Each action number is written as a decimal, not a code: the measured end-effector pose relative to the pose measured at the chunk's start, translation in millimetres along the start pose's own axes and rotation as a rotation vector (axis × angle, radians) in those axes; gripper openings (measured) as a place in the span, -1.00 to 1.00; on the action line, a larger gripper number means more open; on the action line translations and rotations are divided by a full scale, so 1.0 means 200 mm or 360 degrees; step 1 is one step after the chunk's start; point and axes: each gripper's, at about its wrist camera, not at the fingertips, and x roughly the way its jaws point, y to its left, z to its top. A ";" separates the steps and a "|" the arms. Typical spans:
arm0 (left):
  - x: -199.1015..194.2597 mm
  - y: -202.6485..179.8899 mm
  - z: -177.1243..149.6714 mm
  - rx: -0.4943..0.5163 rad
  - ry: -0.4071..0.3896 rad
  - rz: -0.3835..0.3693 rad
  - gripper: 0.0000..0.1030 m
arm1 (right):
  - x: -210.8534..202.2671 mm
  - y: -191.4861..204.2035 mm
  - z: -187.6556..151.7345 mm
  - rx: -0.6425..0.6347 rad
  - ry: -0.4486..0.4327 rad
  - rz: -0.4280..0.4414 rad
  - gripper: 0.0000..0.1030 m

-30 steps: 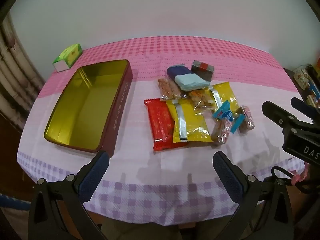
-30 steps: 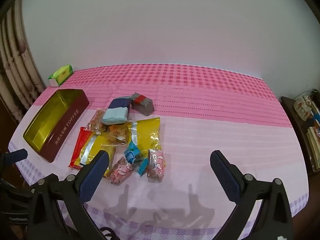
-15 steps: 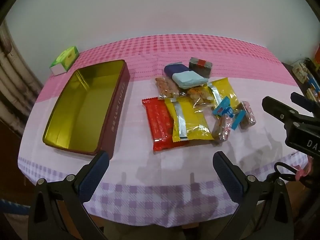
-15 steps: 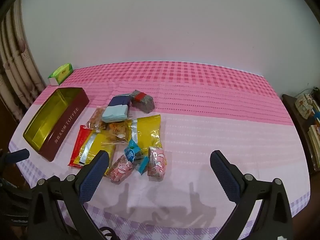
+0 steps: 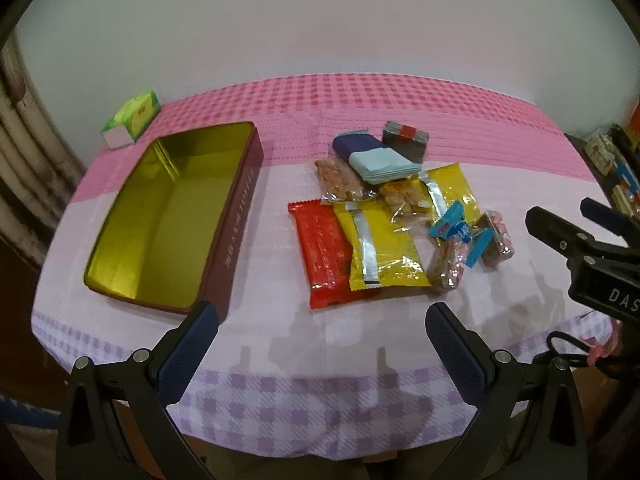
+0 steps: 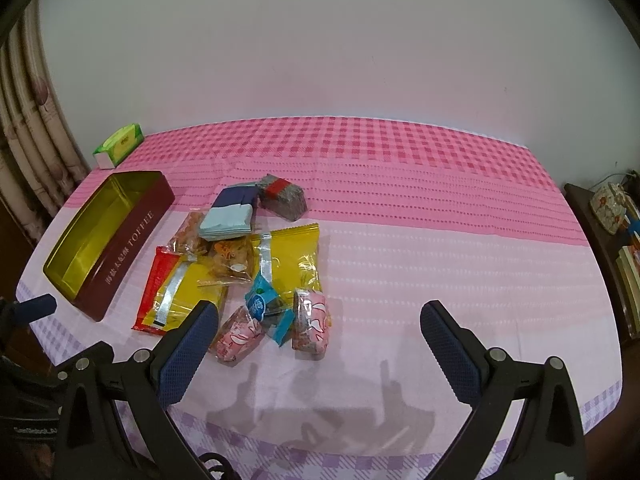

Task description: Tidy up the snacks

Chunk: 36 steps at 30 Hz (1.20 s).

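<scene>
— So where are the snacks?

— Heaped in the middle of the checked tablecloth. A red packet lies flat at the left edge of the heap, and a yellow packet overlaps its right side. A second yellow packet lies behind them, with a navy and pale blue pouch and a grey block with a red band at the far end. Two pink wrapped sweets and a small blue sachet sit nearest the right gripper.

— And the tin?

— The open toffee tin stands to the left of the heap, apart from it, gold inside and holding nothing. A green tissue box sits behind it.

— What about the grippers?

— The left gripper has its fingers spread wide over the near edge of the cloth, gripping nothing. The right gripper is just as wide apart and also carries nothing.
</scene>
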 end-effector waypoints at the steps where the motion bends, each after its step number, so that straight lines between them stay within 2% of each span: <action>1: 0.00 0.00 0.00 0.0006 0.0004 0.0004 0.99 | 0.00 0.00 0.00 0.0000 0.0000 0.0000 0.96; 5: 0.01 -0.01 0.01 0.0022 0.0030 0.0002 0.99 | 0.00 0.00 0.00 -0.0002 0.0003 0.0000 0.96; 10: 0.00 0.00 0.02 -0.0016 -0.0006 0.0012 0.99 | 0.00 0.00 0.00 -0.0001 0.0002 -0.0002 0.96; 22: 0.01 0.00 0.01 0.0007 -0.0039 0.0046 0.99 | 0.00 0.00 0.00 -0.0002 0.0013 0.0003 0.96; 36: 0.02 0.01 0.01 0.0014 -0.0011 0.0030 0.99 | 0.01 0.01 0.00 -0.0022 0.0032 0.0004 0.96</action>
